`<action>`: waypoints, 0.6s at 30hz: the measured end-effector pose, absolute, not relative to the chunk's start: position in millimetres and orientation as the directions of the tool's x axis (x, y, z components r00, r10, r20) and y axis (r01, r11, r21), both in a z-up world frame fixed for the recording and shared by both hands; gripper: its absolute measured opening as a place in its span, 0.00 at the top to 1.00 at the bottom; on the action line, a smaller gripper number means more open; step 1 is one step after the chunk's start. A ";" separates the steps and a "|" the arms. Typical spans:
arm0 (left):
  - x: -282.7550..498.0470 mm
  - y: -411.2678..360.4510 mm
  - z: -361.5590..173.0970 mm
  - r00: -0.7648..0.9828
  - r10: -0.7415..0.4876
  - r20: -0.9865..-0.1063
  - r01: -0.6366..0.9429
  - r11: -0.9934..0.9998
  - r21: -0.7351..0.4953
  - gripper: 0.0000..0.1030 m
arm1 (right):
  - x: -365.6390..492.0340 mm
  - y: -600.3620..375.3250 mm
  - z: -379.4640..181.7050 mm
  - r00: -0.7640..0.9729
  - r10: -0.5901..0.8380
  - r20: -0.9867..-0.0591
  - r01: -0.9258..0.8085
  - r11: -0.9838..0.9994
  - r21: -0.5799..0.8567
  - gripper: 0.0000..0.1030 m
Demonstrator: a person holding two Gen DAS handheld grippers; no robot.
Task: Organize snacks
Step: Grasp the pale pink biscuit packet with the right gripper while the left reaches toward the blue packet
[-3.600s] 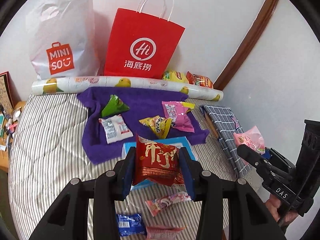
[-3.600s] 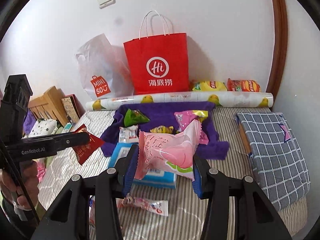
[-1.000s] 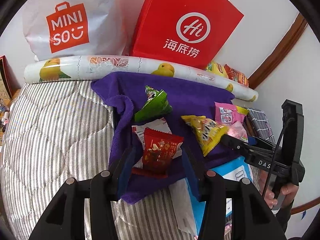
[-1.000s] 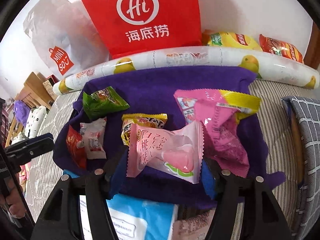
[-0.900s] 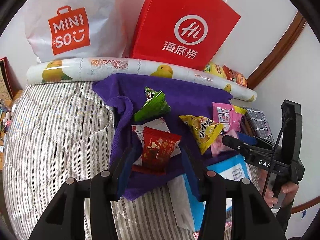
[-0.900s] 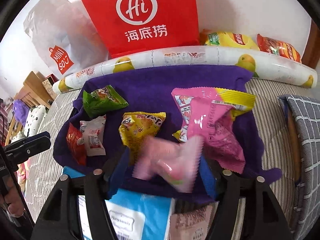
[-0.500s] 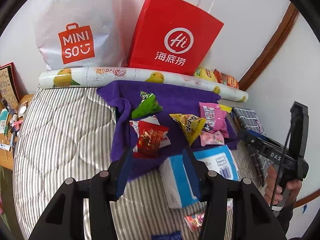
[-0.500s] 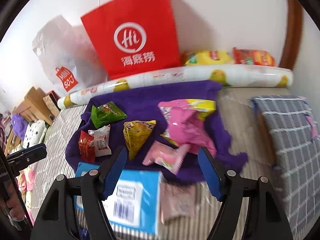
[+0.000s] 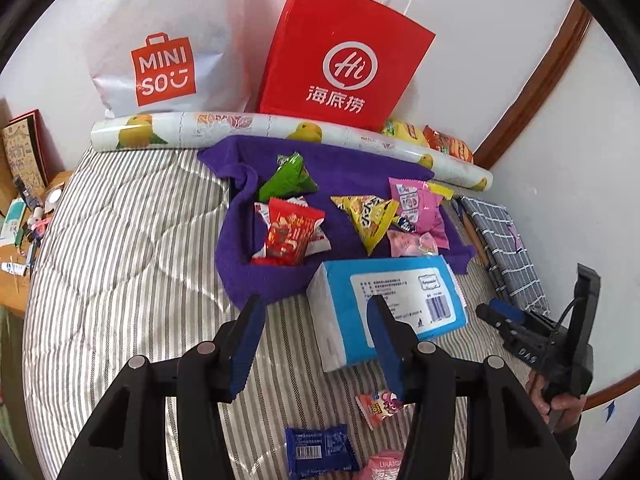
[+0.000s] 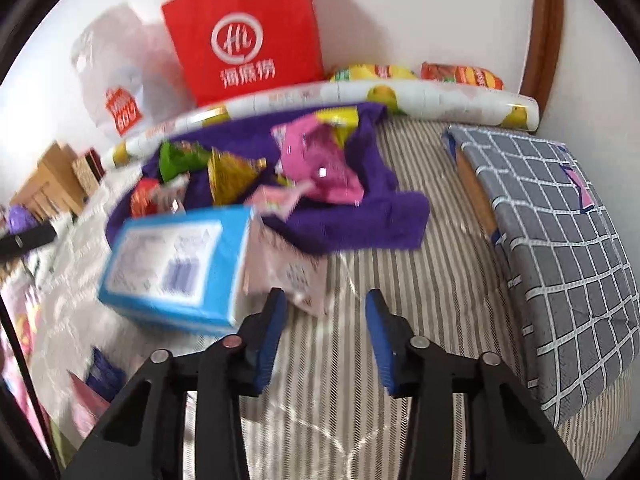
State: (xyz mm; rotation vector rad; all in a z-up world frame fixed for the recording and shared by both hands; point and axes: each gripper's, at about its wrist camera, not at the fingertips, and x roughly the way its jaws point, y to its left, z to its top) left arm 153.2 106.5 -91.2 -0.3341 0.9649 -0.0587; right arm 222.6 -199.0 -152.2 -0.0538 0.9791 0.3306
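Observation:
A purple towel (image 9: 240, 264) lies on the striped bed and holds several snack packets: a red one (image 9: 292, 232), a green one (image 9: 288, 180), a yellow one (image 9: 368, 216), a large pink one (image 9: 420, 208) and a small pink peach one (image 9: 412, 244). My left gripper (image 9: 316, 320) is open and empty, pulled back above the bed in front of the towel. My right gripper (image 10: 326, 312) is open and empty over the stripes, near a pale pink packet (image 10: 292, 272). Loose snacks, a blue one (image 9: 320, 448) and a pink one (image 9: 380, 404), lie near the front.
A blue tissue pack (image 9: 392, 300) lies in front of the towel. A red paper bag (image 9: 340, 60), a white Miniso bag (image 9: 168, 40) and a fruit-print roll (image 9: 240, 126) stand at the wall. A checked grey cushion (image 10: 560, 240) lies at the right.
Both grippers have let go of their snacks onto the purple towel and pulled back towards the front of the bed. The right view has swung to the right and is blurred.

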 end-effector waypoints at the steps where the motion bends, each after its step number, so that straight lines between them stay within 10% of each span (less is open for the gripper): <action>1: 153.4 106.1 -93.1 0.569 -0.193 -0.800 -0.104 0.948 -0.302 0.51 | 223.5 -198.0 -158.3 0.502 0.248 -0.829 -0.307 0.947 0.097 0.62; 15: 167.5 104.9 -109.4 0.530 -0.158 -0.833 -0.140 0.953 -0.270 0.51 | 245.7 -170.6 -203.0 0.447 0.270 -0.853 -0.434 0.899 0.057 0.65; 18: 167.3 105.8 -110.6 0.527 -0.154 -0.836 -0.145 0.953 -0.267 0.51 | 243.2 -170.2 -202.5 0.491 0.256 -0.833 -0.445 0.896 0.013 0.87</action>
